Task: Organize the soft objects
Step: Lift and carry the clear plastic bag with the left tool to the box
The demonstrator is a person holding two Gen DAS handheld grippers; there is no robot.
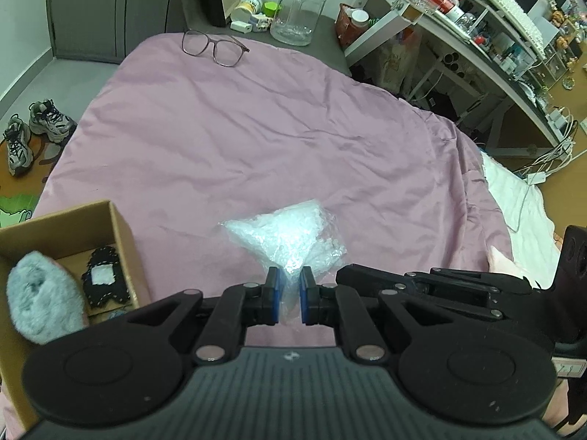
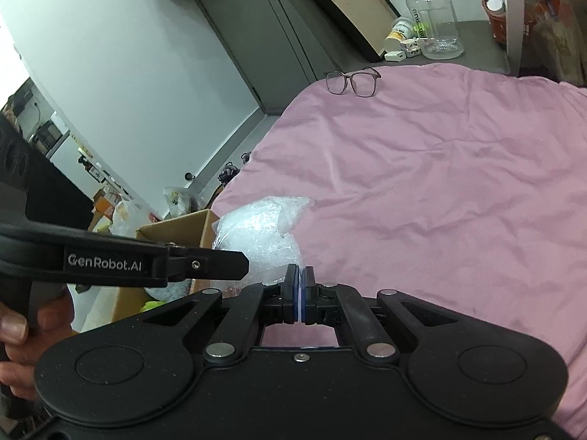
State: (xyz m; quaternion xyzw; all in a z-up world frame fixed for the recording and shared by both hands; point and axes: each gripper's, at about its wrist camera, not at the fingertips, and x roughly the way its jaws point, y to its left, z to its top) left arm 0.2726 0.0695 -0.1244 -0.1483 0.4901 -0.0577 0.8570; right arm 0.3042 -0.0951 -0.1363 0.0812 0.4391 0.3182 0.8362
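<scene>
Both clamped on the bubble wrap on the pink bed: left gripper at its near edge, right gripper likewise. Just left, cardboard box holding a grey fluffy item

Both wrist views low, close, facing across pink bedspread, sharing glasses

I see a bed under a wrinkled pink sheet filling the middle of my left view. A pair of glasses lies on it at upper centre. A bundle of bubble wrap rests on the sheet at lower centre. An open cardboard box sits on the bed's edge at lower left.
</scene>
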